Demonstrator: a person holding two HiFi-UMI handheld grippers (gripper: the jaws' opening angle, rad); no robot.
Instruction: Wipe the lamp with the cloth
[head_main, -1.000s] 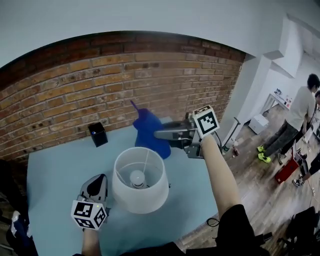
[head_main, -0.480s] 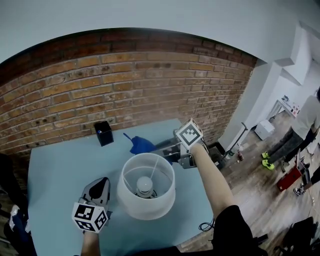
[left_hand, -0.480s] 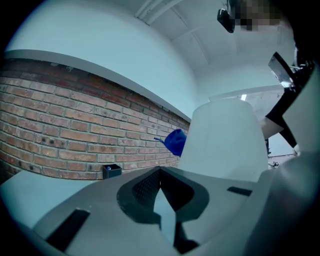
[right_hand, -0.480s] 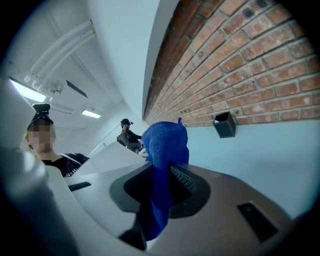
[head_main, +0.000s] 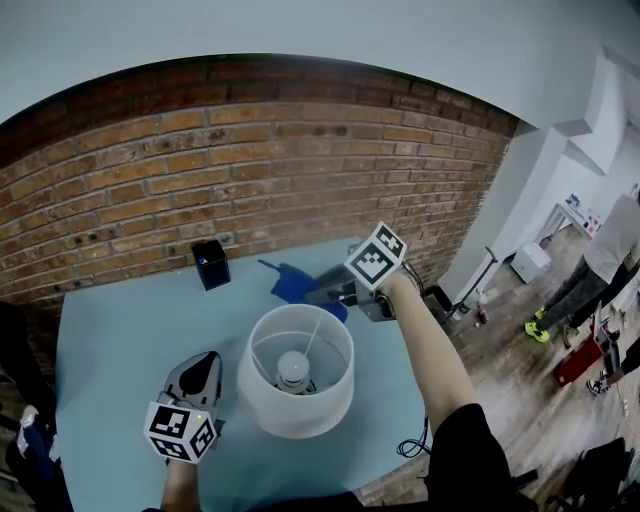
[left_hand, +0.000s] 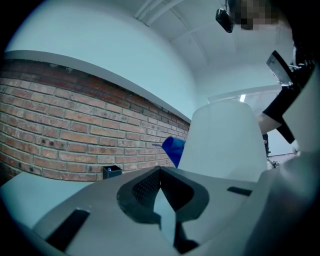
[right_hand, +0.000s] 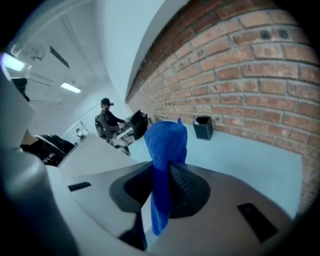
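The lamp's white shade (head_main: 297, 385) stands on the light blue table (head_main: 110, 330), its bulb (head_main: 292, 368) showing from above. The blue cloth (head_main: 294, 283) hangs just behind the shade's far rim, with my right gripper (head_main: 325, 295) shut on it. In the right gripper view the cloth (right_hand: 166, 145) sticks up between the jaws of the right gripper (right_hand: 161, 170) and the shade (right_hand: 22, 170) fills the left. My left gripper (head_main: 203, 365) rests left of the shade, shut and holding nothing. In the left gripper view the left gripper (left_hand: 160, 172) faces the shade (left_hand: 222, 145) and the cloth (left_hand: 174, 149).
A small black box (head_main: 210, 264) stands at the table's far side by the brick wall (head_main: 250, 190). A cable (head_main: 415, 445) hangs off the right table edge. People (head_main: 600, 260) stand on the wooden floor at the far right.
My right gripper has brought the cloth down and in toward the far side of the shade. The left gripper has stayed where it was.
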